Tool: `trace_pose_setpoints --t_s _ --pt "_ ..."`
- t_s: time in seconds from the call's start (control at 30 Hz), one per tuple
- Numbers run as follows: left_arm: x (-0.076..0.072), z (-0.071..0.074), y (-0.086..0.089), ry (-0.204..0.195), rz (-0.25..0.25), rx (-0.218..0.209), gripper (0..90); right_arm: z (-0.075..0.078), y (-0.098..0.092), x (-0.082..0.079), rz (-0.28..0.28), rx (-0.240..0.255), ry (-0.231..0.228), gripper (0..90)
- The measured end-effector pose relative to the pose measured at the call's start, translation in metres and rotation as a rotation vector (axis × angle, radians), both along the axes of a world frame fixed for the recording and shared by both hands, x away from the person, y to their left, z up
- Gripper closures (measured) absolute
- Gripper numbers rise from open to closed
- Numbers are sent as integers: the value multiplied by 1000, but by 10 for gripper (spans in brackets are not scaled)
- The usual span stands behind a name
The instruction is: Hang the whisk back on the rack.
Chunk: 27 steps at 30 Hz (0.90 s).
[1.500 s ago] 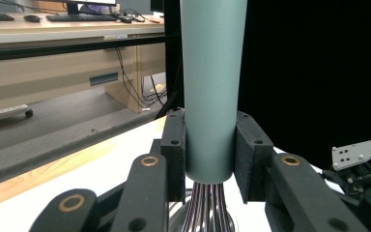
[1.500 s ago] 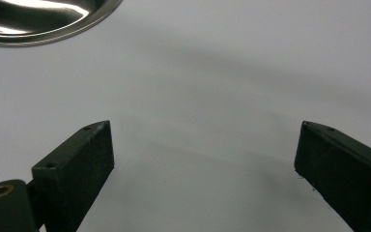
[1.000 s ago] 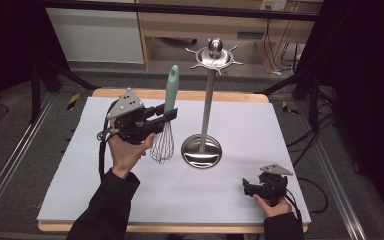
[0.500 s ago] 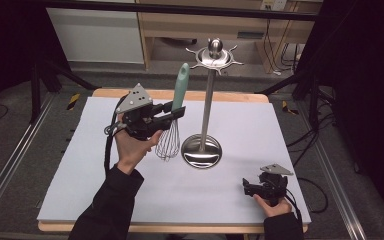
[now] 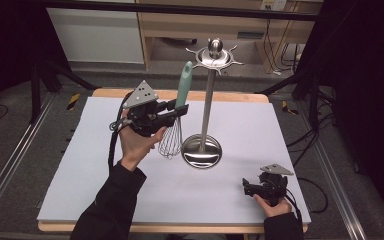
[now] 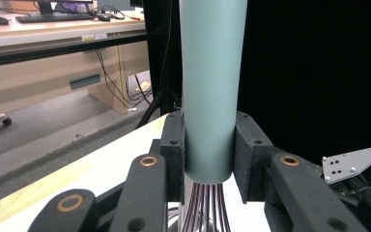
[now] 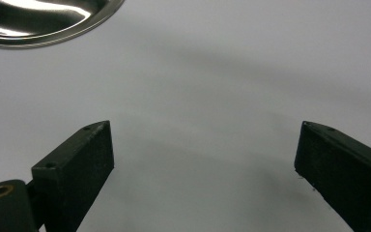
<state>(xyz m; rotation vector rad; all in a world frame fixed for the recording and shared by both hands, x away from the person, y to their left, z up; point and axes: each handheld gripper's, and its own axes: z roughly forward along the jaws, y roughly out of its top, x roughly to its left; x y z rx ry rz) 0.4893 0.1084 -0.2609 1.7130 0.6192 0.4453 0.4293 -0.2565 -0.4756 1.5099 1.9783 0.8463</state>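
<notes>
- Left hand-held gripper (image 5: 176,111) clamps the teal-handled wire whisk (image 5: 178,106) upright above the white tabletop (image 5: 80,150), just left of the steel utensil stand (image 5: 207,100).
- Right hand-held gripper (image 5: 247,186), jaws apart, rests near-right.

Whisk (image 5: 172,134) just left of stand (image 5: 202,150)

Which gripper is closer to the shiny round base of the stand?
Left. The left gripper, holding the whisk, hangs just beside the stand's base; the right gripper rests farther off, near the table's front edge.
</notes>
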Motion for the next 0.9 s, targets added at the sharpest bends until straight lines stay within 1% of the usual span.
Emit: trace_pose_setpoints --t_s 0.23,0.5,0.67,0.9 --pt "6 0 -5 3 1 9 686 0 0 0 -2 2 -1 72" --pt "15 -2 -16 23 -10 5 686 0 0 0 1 1 4 72" --pt "21 -2 -22 22 -9 21 685 0 0 1 6 1 2 72" --pt "25 -4 -27 35 -20 17 685 0 0 0 5 -1 2 72"
